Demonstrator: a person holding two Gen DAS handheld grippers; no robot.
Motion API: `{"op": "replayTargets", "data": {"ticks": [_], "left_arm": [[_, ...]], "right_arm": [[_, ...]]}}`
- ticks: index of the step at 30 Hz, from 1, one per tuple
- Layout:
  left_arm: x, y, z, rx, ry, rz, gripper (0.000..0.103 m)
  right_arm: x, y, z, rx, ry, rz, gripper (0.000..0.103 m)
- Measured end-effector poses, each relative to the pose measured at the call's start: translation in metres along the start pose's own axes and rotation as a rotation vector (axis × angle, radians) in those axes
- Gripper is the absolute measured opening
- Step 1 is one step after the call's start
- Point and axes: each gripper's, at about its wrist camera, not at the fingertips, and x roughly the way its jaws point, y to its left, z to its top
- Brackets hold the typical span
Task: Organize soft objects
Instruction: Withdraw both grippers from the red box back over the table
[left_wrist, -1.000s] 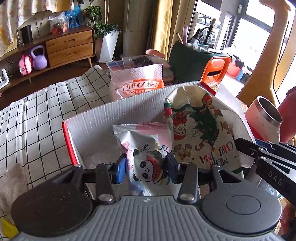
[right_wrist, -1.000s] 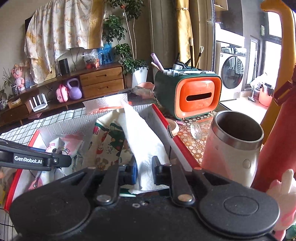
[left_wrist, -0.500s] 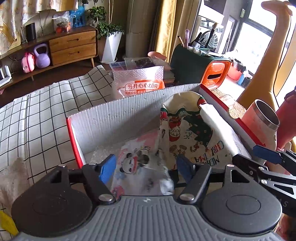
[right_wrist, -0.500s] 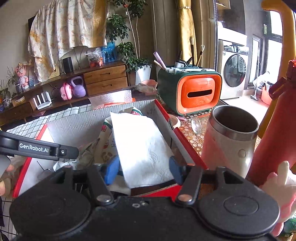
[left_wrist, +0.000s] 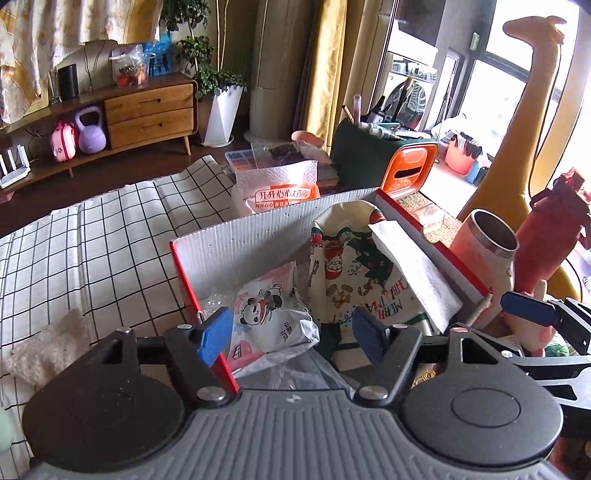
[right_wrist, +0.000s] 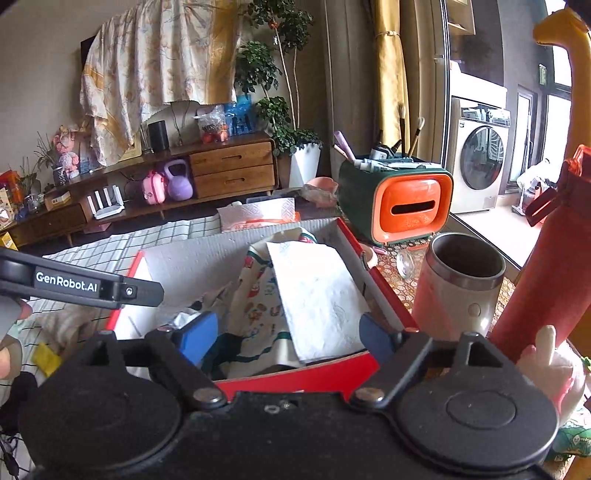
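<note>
A red-rimmed white cardboard box (left_wrist: 258, 236) (right_wrist: 192, 258) holds a panda-print pouch (left_wrist: 269, 317), a Christmas-print cloth bag (left_wrist: 351, 273) (right_wrist: 262, 295) and a white paper towel (left_wrist: 413, 273) (right_wrist: 317, 295). My left gripper (left_wrist: 291, 336) is open and empty just above the pouch at the box's near edge. My right gripper (right_wrist: 284, 336) is open and empty over the box's near right corner, with the towel lying between and beyond its fingers.
A pink steel-rimmed cup (right_wrist: 458, 291) and a red bottle (right_wrist: 543, 273) stand right of the box. A plush toy (right_wrist: 550, 365) sits at the near right. A snack bag (left_wrist: 277, 192) and an orange-green organizer (right_wrist: 395, 199) stand behind. A fluffy white cloth (left_wrist: 44, 350) lies left on the checked tablecloth.
Both grippers opened and drew back. The left let go of the panda pouch, which now lies flat in the box. The right let go of the paper towel, which rests on the cloth bag.
</note>
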Motion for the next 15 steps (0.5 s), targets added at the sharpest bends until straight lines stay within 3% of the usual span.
{"op": "replayTargets", "data": {"ticks": [7,11,15], "left_arm": [[-0.040,0.003,-0.011,0.005,-0.025,-0.007,0.072],[-0.064,0.009,-0.021,-0.002,-0.044,-0.019,0.081],[-0.087,0.019,-0.032,-0.013,-0.056,-0.031,0.084]], "right_arm": [[-0.028,0.013,0.001,0.004,-0.007,0.040,0.094],[-0.041,0.026,-0.001,-0.011,-0.008,0.061,0.098],[-0.053,0.041,-0.004,-0.035,-0.007,0.087,0.100]]}}
